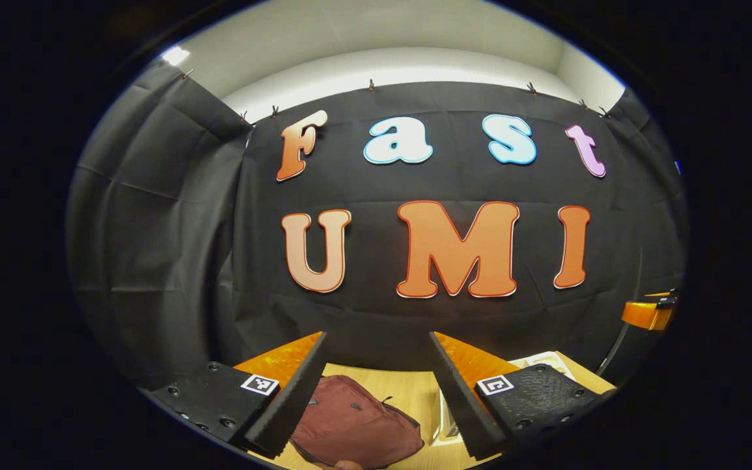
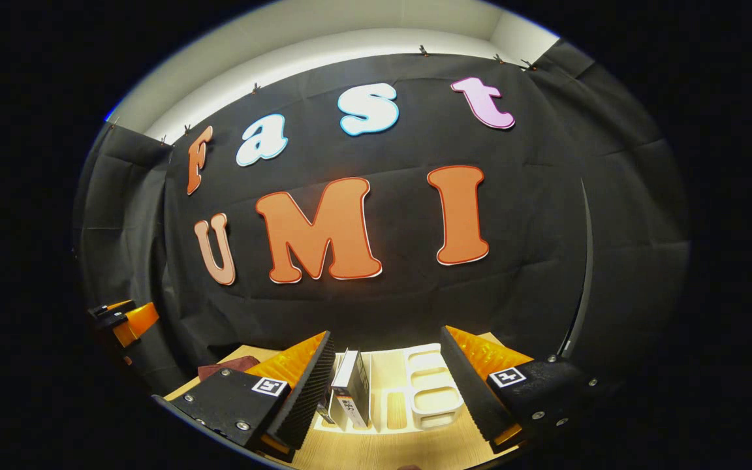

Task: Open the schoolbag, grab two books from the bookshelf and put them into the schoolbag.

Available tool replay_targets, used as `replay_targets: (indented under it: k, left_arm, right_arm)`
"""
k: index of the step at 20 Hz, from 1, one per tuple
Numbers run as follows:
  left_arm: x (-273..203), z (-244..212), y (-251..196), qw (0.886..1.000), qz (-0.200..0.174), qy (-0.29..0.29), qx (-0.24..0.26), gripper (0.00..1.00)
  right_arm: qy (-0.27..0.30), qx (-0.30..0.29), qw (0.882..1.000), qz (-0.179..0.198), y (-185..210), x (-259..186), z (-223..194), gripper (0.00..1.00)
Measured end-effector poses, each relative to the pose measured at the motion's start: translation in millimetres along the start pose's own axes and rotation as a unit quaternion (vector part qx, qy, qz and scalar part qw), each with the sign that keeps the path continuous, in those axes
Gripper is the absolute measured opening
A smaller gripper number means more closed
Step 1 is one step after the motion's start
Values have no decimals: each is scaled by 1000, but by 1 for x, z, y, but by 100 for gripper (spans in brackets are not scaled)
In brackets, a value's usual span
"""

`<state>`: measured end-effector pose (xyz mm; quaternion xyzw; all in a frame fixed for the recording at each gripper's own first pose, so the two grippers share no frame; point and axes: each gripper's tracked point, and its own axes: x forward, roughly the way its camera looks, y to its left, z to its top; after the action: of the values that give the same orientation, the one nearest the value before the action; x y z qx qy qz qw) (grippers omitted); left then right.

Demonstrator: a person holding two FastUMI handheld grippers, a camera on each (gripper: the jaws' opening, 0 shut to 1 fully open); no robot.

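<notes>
Left gripper (image 1: 376, 385) open above schoolbag (image 1: 353, 424), bookshelf (image 2: 415, 391) beside

The schoolbag (image 1: 353, 424) is showing soft, matt maroon cloth, slightly creased. The table (image 2: 408, 447) beneath is looking like smooth light wood with a faint grain. The bookshelf (image 2: 431, 391) is appearing as smooth white plastic with a slight sheen. The books (image 2: 352, 388) are showing glossy printed paper covers.
</notes>
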<state>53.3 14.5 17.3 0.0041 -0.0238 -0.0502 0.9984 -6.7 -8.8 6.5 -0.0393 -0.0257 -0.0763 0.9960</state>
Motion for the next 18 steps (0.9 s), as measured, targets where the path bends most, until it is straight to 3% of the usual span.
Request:
replay_targets:
  k: [1, 2, 5, 7, 12, 13, 18]
  left_arm:
    - [0, -2, 1, 1000, -1, 0, 1, 94]
    - [-1, -1, 5, 1000, -1, 1, 2, 94]
    - [-3, -7, 15, 1000, 1, 2, 7, 94]
    - [-6, -10, 21, 1000, 1, 4, 8, 94]
    - [-12, -20, 36, 1000, 2, 11, 18, 94]
    - [-12, -24, 38, 1000, 2, 13, 19, 94]
    - [-13, -36, 46, 1000, 6, 24, 17, 94]
  right_arm:
    - [0, -1, 1000, -3, 1, -2, -1, 100]
    - [-1, -3, 1000, -5, 3, -4, -1, 96]
    - [-4, -13, 1000, -8, 9, -7, -2, 100]
    - [-5, -13, 1000, -6, 15, -8, -2, 96]
    - [-4, -18, 1000, -10, 20, -9, -4, 96]
    - [-2, -19, 1000, -10, 21, -9, -5, 100]
    - [9, -20, 1000, -12, 23, -11, -12, 96]
